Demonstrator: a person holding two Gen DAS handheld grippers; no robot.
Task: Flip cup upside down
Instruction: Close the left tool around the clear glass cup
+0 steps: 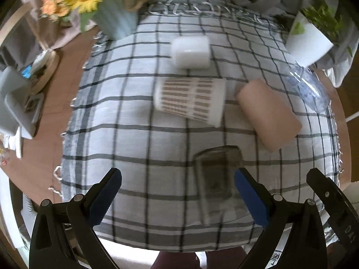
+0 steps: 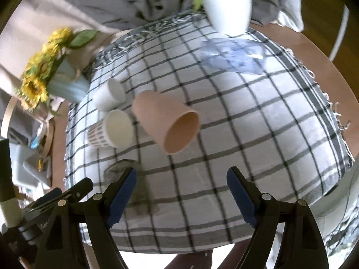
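Note:
Several cups lie on their sides on a checked cloth (image 1: 134, 139). A white cup (image 1: 190, 51) lies farthest, a white cup with brown dashes (image 1: 190, 99) in the middle, a tan cup (image 1: 268, 114) to the right, a clear glass cup (image 1: 216, 174) nearest. A clear blue-tinted cup (image 1: 308, 87) lies at the far right. In the right wrist view the tan cup (image 2: 166, 123) shows its open mouth, beside the patterned cup (image 2: 112, 130) and white cup (image 2: 107, 96). My left gripper (image 1: 177, 192) is open, with the glass cup just inside its right finger. My right gripper (image 2: 181, 190) is open and empty.
A pale blue vase with sunflowers (image 1: 112, 18) stands at the cloth's far left corner. A white plant pot (image 2: 226, 4) stands at the far right, with the blue-tinted cup (image 2: 233, 56) before it. The wooden table edge (image 1: 44, 157) shows left of the cloth, with clutter beyond.

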